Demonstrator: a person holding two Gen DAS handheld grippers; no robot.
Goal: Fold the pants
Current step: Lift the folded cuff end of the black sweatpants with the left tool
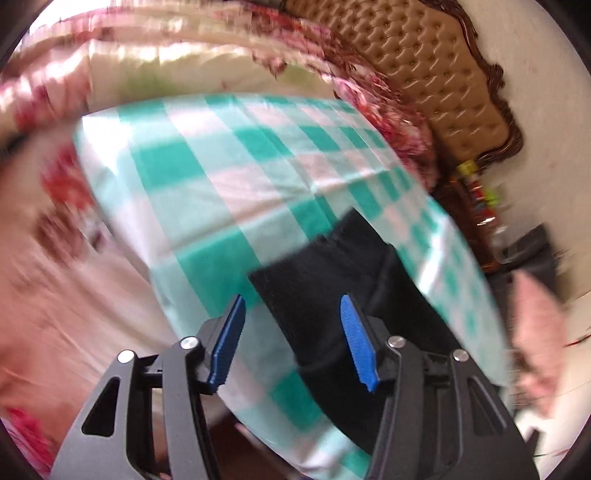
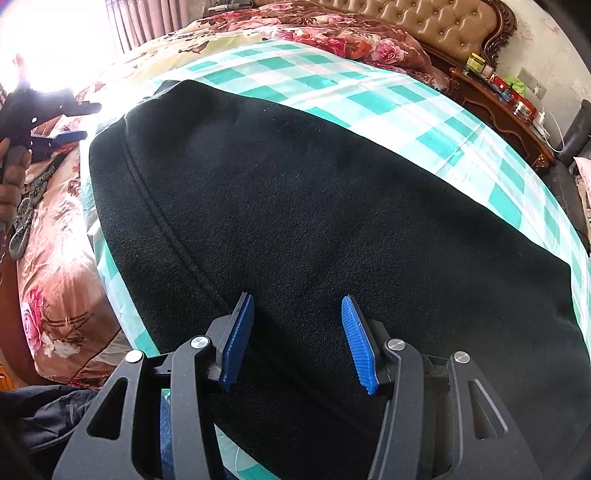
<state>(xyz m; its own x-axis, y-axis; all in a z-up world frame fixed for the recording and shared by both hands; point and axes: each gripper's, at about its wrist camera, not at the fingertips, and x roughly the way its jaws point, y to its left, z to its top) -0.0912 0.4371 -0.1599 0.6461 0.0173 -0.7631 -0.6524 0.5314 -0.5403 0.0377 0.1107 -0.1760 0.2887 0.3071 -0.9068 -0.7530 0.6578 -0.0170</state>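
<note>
Black pants [image 2: 314,206] lie flat on a green-and-white checked cloth [image 2: 369,96] on a bed. My right gripper [image 2: 297,341] is open and empty, just above the pants near their near end. In the blurred left wrist view, my left gripper [image 1: 293,339] is open and empty, above one end of the pants [image 1: 332,280] at the edge of the checked cloth [image 1: 229,162]. The left gripper also shows in the right wrist view [image 2: 70,123], held in a hand at the far left, away from the pants.
The bed has a floral quilt [image 2: 59,266] around the cloth and a tufted tan headboard [image 2: 443,26]. A wooden bedside table [image 2: 506,103] with small items stands at the right. A window glares at the upper left.
</note>
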